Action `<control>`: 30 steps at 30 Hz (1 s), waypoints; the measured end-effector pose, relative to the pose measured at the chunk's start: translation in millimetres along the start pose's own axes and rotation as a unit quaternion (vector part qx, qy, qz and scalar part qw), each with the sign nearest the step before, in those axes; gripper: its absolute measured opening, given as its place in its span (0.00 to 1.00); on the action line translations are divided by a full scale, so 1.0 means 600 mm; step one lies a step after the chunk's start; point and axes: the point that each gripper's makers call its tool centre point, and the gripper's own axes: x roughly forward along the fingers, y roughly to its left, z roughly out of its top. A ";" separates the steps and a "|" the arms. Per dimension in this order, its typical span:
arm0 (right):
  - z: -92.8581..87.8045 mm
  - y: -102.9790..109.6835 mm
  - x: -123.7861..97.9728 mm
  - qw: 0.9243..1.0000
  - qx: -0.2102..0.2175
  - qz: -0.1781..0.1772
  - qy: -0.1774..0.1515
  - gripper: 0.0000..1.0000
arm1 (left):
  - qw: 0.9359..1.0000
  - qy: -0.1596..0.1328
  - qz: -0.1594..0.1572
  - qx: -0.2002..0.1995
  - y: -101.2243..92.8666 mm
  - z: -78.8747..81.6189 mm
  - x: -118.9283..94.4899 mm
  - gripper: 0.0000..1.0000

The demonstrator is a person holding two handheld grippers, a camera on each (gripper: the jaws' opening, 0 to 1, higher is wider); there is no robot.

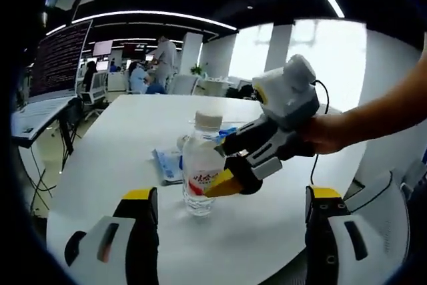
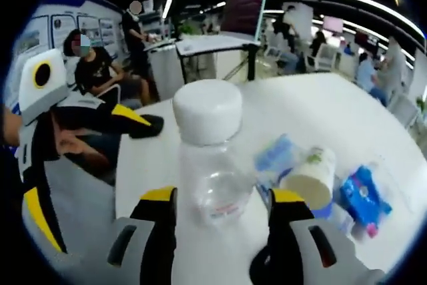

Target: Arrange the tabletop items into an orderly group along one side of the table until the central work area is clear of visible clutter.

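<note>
The clear bottle (image 1: pixel 201 165) was clamped upright on the white table (image 1: pixel 120 158) by the right gripper (image 1: pixel 223 168), while the left gripper (image 1: pixel 230 198) was held open.

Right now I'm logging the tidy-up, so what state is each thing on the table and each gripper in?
water bottle: upright, capped, between the right gripper's jaws.
right gripper: jaws around the bottle; contact unclear.
left gripper: jaws open, holding nothing.
white cup: lying on its side.
blue packets: lying flat on the table.
</note>
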 end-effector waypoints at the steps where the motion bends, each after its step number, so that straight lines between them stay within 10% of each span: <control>1: -0.003 -0.001 0.003 1.000 0.000 0.003 0.006 0.51 | 1.000 -0.001 0.000 0.001 -0.001 0.000 0.000 0.91; 30: 0.001 0.003 0.016 1.000 -0.016 0.012 -0.011 0.35 | 1.000 0.010 -0.004 0.010 -0.002 -0.005 0.004 0.90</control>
